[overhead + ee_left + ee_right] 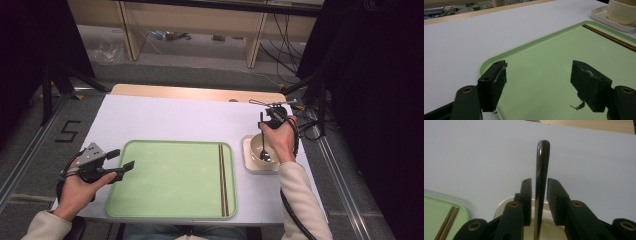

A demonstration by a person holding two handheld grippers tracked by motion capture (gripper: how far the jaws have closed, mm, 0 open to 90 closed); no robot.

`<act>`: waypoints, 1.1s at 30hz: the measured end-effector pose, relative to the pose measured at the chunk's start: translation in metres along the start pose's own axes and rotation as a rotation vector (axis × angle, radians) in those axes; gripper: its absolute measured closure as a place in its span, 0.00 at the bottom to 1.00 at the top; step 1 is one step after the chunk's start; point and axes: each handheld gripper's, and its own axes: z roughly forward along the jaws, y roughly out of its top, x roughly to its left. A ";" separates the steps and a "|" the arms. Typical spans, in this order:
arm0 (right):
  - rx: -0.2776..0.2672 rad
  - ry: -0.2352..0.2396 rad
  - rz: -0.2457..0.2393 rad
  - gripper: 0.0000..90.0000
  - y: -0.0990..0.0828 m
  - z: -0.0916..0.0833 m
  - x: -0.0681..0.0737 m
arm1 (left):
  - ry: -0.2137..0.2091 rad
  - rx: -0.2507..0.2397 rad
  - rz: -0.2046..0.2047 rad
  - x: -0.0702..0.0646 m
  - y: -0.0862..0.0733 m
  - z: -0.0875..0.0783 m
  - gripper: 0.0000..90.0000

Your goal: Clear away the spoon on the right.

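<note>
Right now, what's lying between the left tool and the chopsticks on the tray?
Nothing: in the high view, only bare green tray stretches from the left tool to the chopsticks. The left gripper view shows the same bare stretch.

Item count on tabletop (165, 117)

One green tray (170, 180), two chopsticks (223, 180), one bowl (257, 146), one square saucer (248, 159), one spoon (263, 147), two hand-held grippers.

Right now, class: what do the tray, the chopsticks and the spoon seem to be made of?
Tray: probably plastic, pale green, smooth matte face, moulded raised rim.
Chopsticks: likely wood or bamboo, brown and thin; a lacquer coat cannot be told.
Spoon: seemingly metal, dark and glossy, with bright streaks of reflection along the handle.
</note>
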 end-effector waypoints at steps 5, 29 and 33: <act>-0.006 -0.003 -0.027 0.87 -0.001 0.003 -0.002 | 0.000 0.000 0.000 0.000 0.000 0.000 0.32; 0.011 0.011 0.032 0.93 -0.001 -0.004 -0.003 | 0.001 -0.001 0.000 0.000 0.000 0.000 0.32; -0.002 0.008 0.051 0.93 -0.001 -0.005 -0.003 | 0.001 0.000 0.000 0.000 0.000 0.000 0.32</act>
